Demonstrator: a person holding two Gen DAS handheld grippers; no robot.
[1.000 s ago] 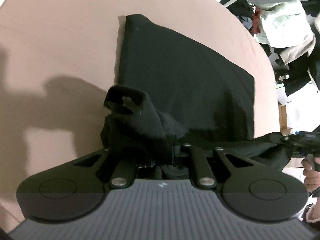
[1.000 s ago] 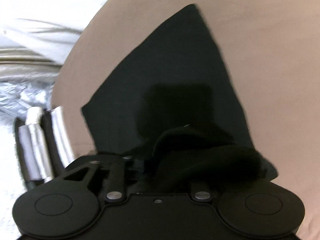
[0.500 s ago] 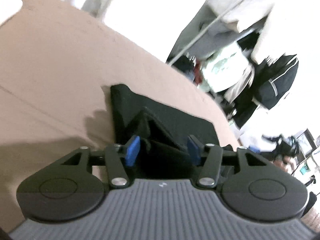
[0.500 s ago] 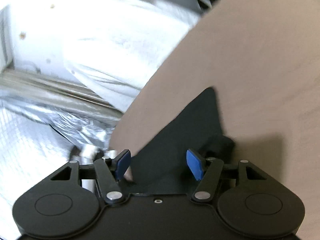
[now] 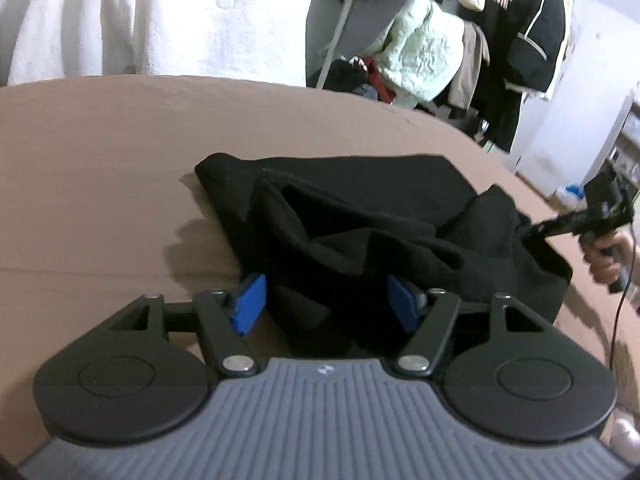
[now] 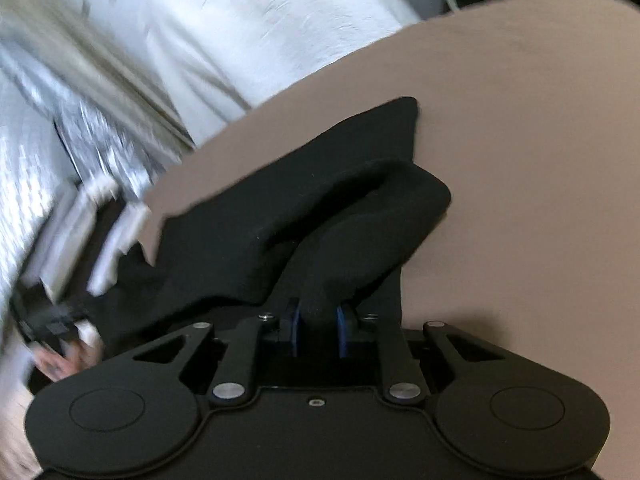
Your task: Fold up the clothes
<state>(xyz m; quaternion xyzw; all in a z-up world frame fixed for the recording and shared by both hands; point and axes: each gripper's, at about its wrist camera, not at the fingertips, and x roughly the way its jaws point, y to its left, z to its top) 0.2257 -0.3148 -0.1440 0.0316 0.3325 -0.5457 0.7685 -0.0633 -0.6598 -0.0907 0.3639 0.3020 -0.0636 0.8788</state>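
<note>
So the black garment is lying on the tan bedspread, partly flat and partly bunched up. The flat bit runs off toward 12 o'clock in the left wrist view, and the lumpy heap sits right in front of the left gripper.

What just changed: a second ago both grippers were clamped on the cloth with it lifted. Half a second ago both had sprung open. Now the left gripper is spread wide, blue pads either side of the rumpled edge with nothing pinched (fabric lies between them, but loose). The right gripper has narrowed down again and is pinching a fold of the garment, which humps up from it toward 12 o'clock. In the left view you can see it out at 3 o'clock with the person's hand around the handle, tugging that corner.

My read is one fold got laid down and let go, and the right side has regrabbed. The heap in the middle isn't tidy, so I'd guess there's more folding or smoothing to come.
</note>
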